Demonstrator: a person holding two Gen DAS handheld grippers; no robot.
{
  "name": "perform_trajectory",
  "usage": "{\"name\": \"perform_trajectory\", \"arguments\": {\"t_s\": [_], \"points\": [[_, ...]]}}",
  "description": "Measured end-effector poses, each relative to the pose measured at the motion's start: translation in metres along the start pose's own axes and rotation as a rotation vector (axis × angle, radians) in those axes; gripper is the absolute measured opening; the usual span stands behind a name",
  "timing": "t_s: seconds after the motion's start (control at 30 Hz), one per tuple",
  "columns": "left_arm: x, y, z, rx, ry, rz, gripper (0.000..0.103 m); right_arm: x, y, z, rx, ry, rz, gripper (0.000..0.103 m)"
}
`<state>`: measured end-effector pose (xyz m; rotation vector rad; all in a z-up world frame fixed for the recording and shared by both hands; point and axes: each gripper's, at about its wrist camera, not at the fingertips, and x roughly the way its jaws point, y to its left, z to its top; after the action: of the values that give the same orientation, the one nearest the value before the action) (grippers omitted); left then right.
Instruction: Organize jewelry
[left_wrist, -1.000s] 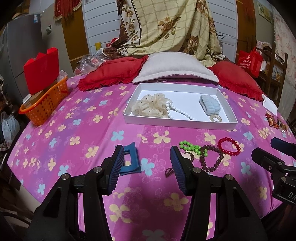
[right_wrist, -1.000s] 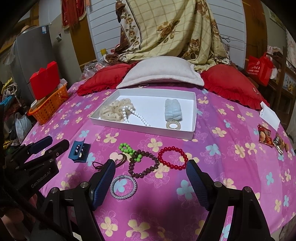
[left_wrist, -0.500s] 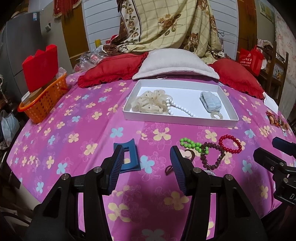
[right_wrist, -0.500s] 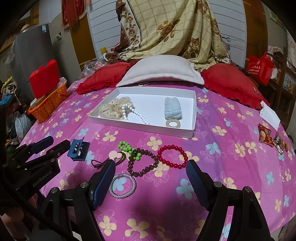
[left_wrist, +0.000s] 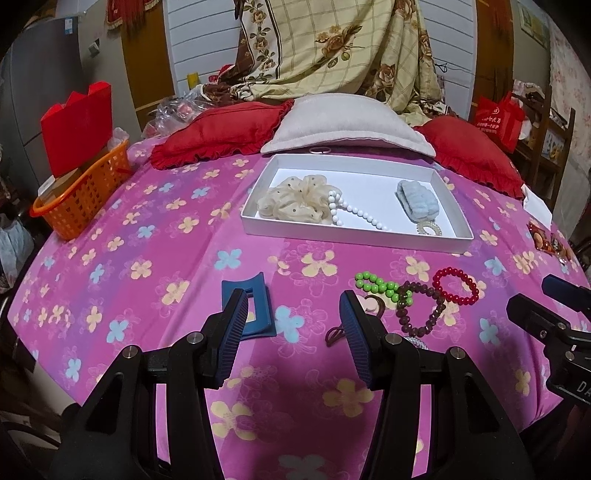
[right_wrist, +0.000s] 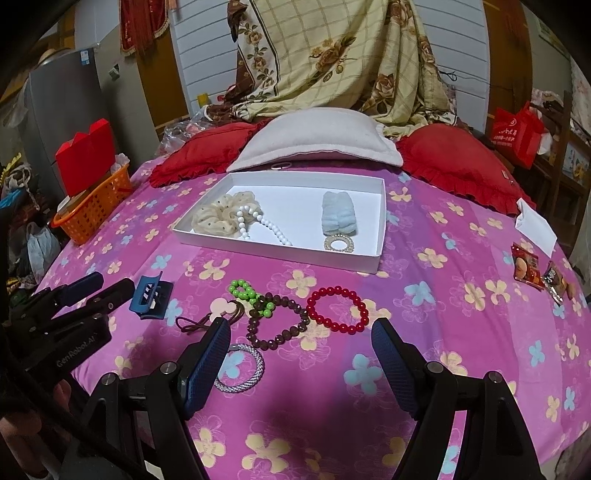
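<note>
- The loose jewelry lies on the pink flowered bed cover, in front of the white tray: a green bead bracelet, a brown bead bracelet overlapping it, and a red bead bracelet just beside the brown one.
- Nearer the edge there is a silver bangle, a brown hair tie with a pale heart charm, and a blue hair claw off to the left side.
- Inside the tray sit a cream scrunchie, a white pearl string draped partly over it, a light blue fluffy clip and a small beaded ring touching the clip's near end.
- The left tongs hang over the cover, released and about half open, with nothing between the pads; the blue hair claw shows just behind the left-hand pad and the hair tie by the other one. I cannot tell whether either pad touches them.
- The right tongs are released too, spread wider, gripping nothing; the silver bangle lies partly behind one pad, and the brown and red bracelets lie just beyond the tips.
- Behind the tray are a grey pillow and two red cushions.
- An orange basket stands at the bed's left edge; snack packets lie at the right.
</note>
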<state>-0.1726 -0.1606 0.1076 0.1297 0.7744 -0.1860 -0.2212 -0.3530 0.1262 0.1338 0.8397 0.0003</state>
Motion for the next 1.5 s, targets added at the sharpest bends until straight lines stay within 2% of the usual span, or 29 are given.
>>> {"name": "perform_trajectory", "arguments": {"t_s": [0.1, 0.23, 0.5, 0.57, 0.63, 0.67, 0.77, 0.87, 1.03, 1.1, 1.33, 1.43, 1.47, 1.5], "points": [[-0.001, 0.004, 0.003, -0.005, 0.009, -0.024, 0.051, 0.002, -0.006, -0.001, 0.008, 0.011, 0.0, 0.076], [-0.001, 0.025, 0.011, -0.059, 0.037, -0.088, 0.051, 0.005, -0.014, -0.005, 0.016, 0.018, 0.003, 0.076], [0.025, 0.073, 0.008, -0.194, 0.165, -0.156, 0.053, 0.025, -0.03, -0.013, 0.032, 0.037, 0.048, 0.076], [0.031, 0.072, 0.005, -0.192, 0.185, -0.173, 0.053, 0.03, -0.032, -0.014, 0.032, 0.039, 0.063, 0.068], [0.035, 0.064, 0.003, -0.172, 0.198, -0.214, 0.053, 0.038, -0.034, -0.014, 0.027, 0.056, 0.067, 0.057], [0.037, 0.056, 0.003, -0.151, 0.201, -0.233, 0.053, 0.041, -0.036, -0.014, 0.024, 0.061, 0.063, 0.057], [0.044, 0.032, 0.003, -0.066, 0.197, -0.265, 0.063, 0.048, -0.045, -0.012, 0.03, 0.067, 0.049, 0.055], [0.059, 0.008, 0.004, 0.031, 0.213, -0.284, 0.063, 0.051, -0.053, -0.011, 0.049, 0.071, 0.043, 0.055], [0.09, -0.023, 0.001, 0.135, 0.272, -0.285, 0.063, 0.06, -0.058, -0.013, 0.074, 0.096, 0.06, 0.055], [0.101, -0.031, 0.001, 0.166, 0.284, -0.264, 0.063, 0.062, -0.058, -0.014, 0.077, 0.099, 0.068, 0.055], [0.122, -0.044, 0.001, 0.206, 0.318, -0.262, 0.062, 0.077, -0.064, -0.007, 0.07, 0.105, 0.075, 0.055], [0.122, -0.046, 0.0, 0.221, 0.288, -0.254, 0.051, 0.088, -0.066, -0.001, 0.048, 0.112, 0.062, 0.054], [0.122, -0.046, 0.001, 0.229, 0.276, -0.251, 0.039, 0.091, -0.066, 0.0, 0.041, 0.115, 0.055, 0.051], [0.122, -0.044, 0.002, 0.223, 0.276, -0.259, 0.03, 0.096, -0.067, 0.003, 0.032, 0.118, 0.048, 0.043]]}}
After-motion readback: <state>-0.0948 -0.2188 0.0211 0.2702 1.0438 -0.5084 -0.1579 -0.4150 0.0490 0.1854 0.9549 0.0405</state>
